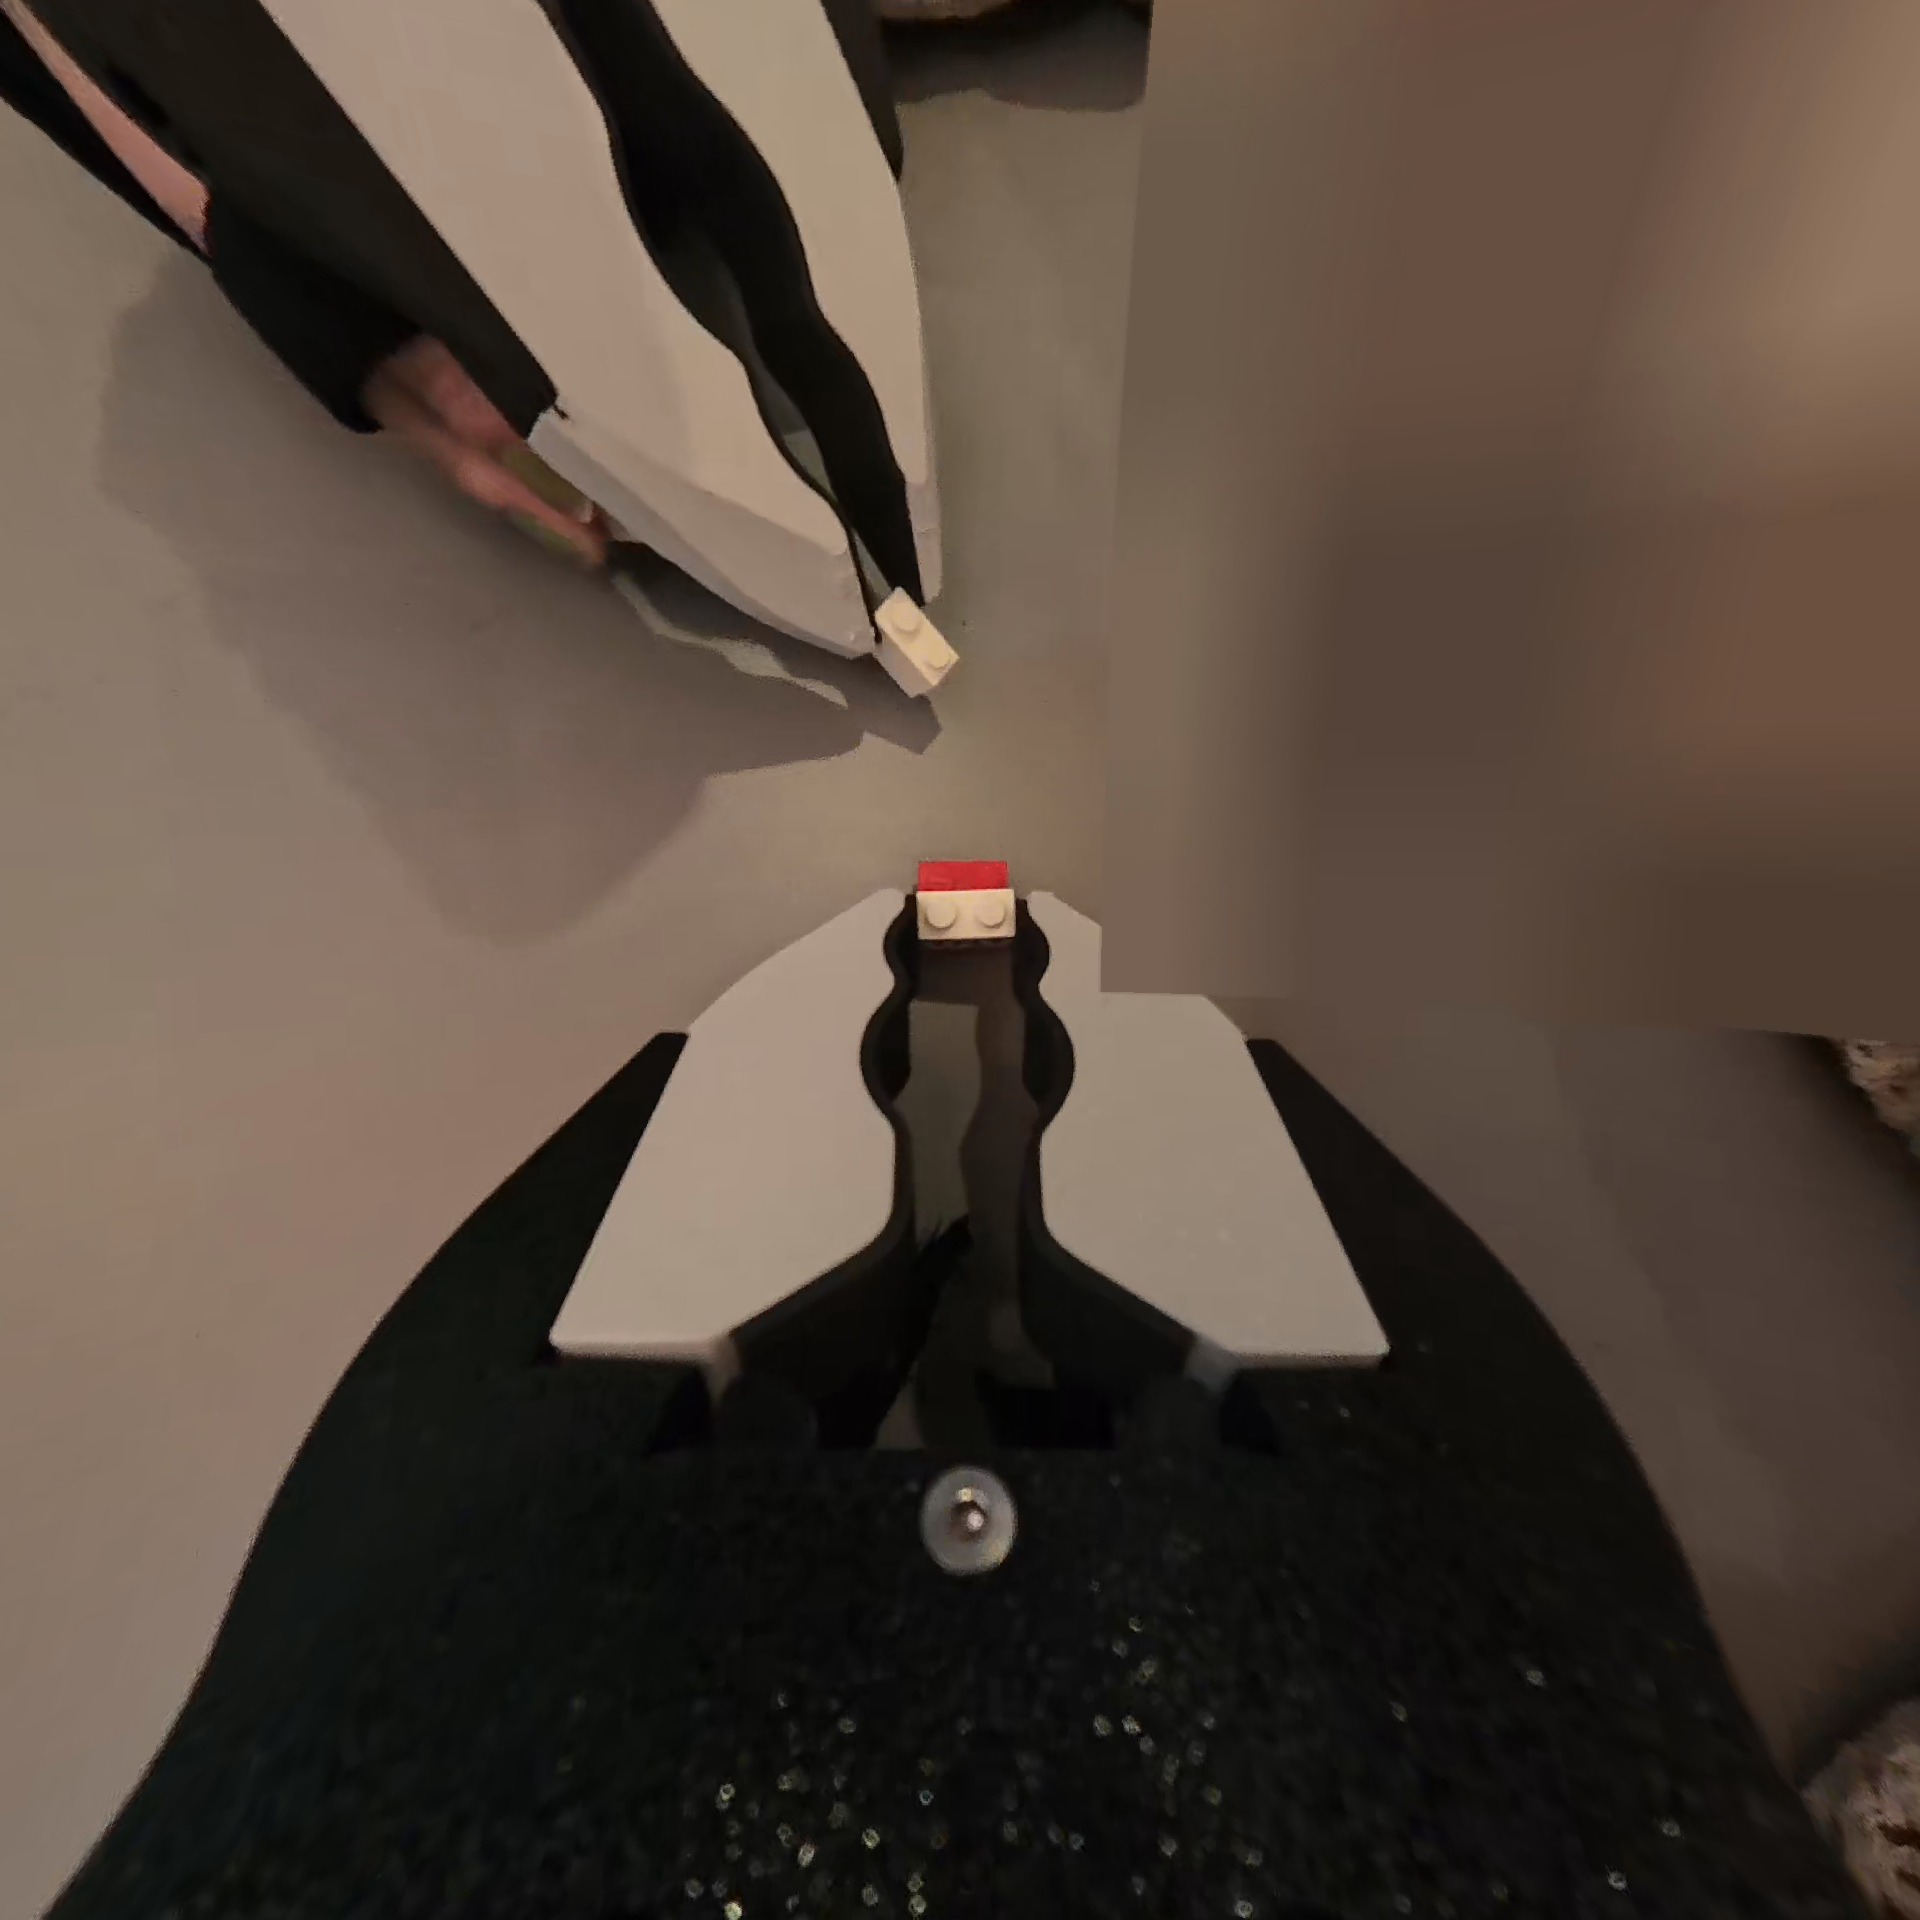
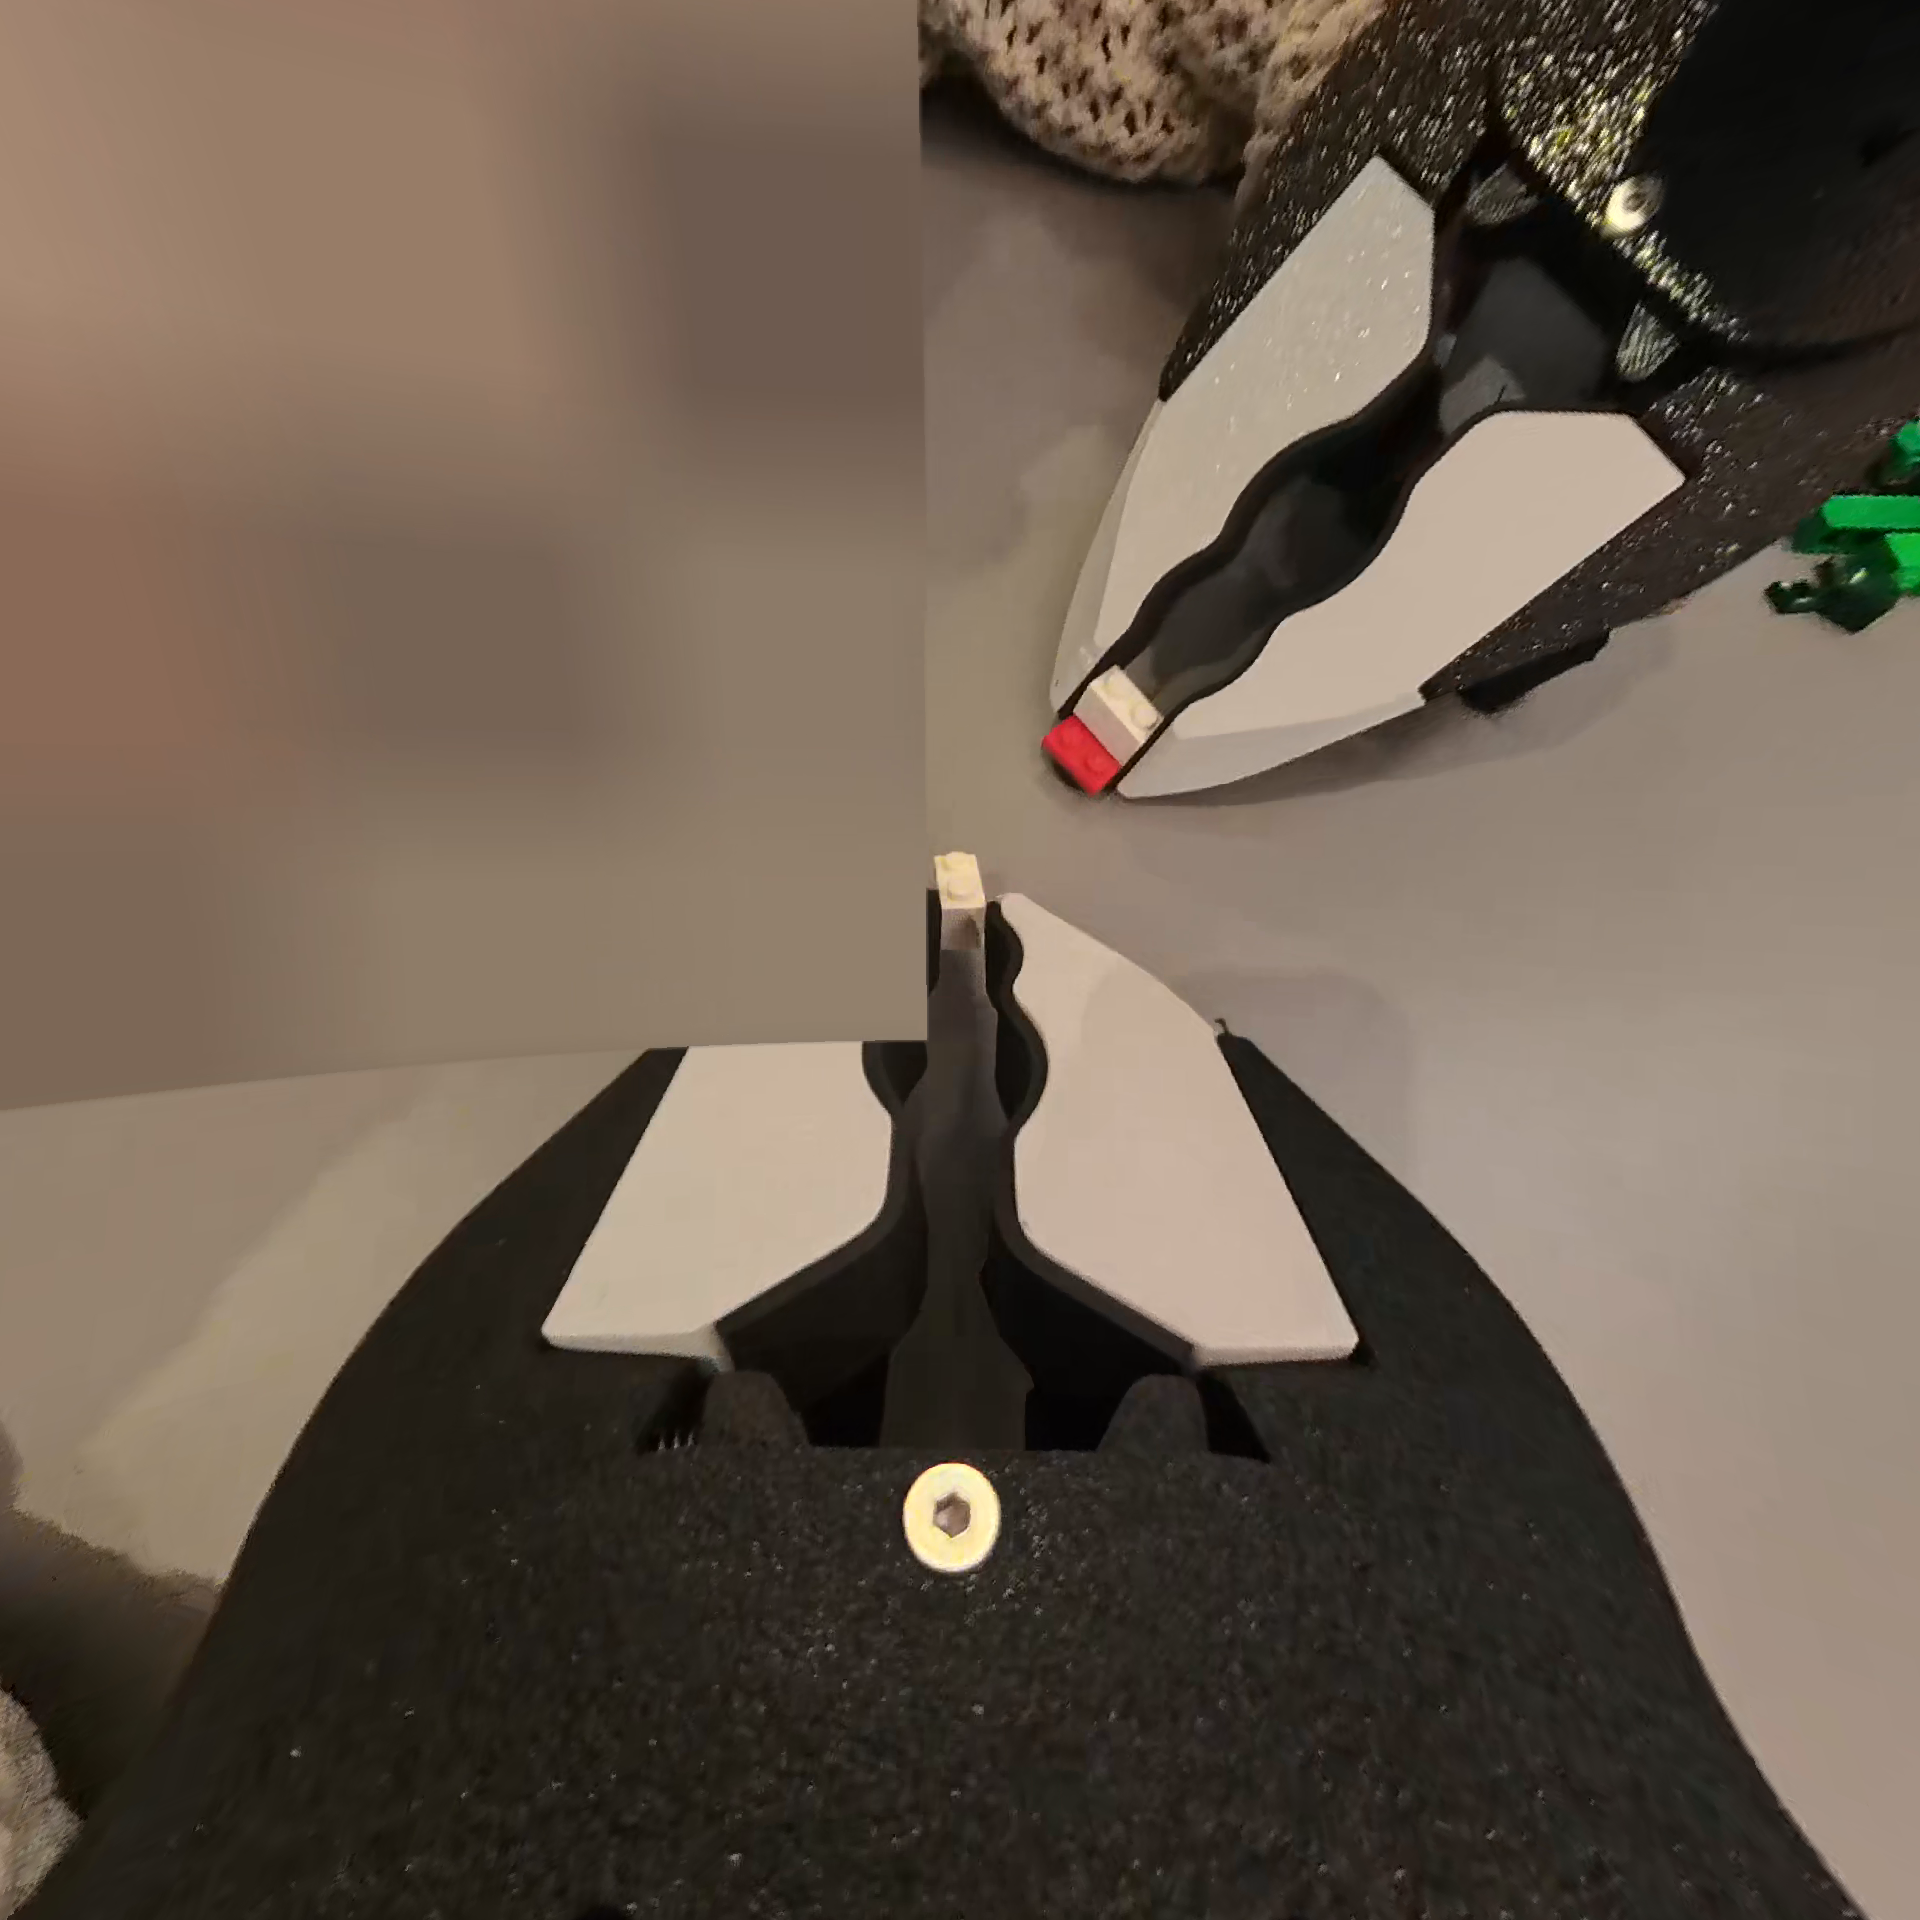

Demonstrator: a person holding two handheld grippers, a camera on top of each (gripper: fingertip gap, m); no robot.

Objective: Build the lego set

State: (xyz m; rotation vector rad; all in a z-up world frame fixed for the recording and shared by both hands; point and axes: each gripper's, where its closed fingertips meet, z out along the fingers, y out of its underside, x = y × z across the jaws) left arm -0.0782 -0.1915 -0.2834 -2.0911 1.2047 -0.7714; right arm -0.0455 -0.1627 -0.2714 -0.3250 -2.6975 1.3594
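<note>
My left gripper (image 1: 964, 920) is shut on a small white two-stud brick (image 1: 964, 916) with a red brick (image 1: 963, 874) joined to its far side. The same pair shows in the right wrist view as the white brick (image 2: 1120, 709) and the red brick (image 2: 1081, 756), held low over the grey table. My right gripper (image 2: 961, 914) is shut on a second white two-stud brick (image 2: 958, 879), which sticks out past the tips. In the left wrist view this brick (image 1: 916, 642) sits at the tip of the right gripper (image 1: 894, 608), a short way from the red brick.
The grey table (image 2: 1455, 935) lies under both grippers. Several loose green bricks (image 2: 1860, 561) lie at the right edge. A knitted cream sleeve (image 2: 1101, 83) is at the top. A hand in a dark sleeve (image 1: 457, 436) holds the right gripper.
</note>
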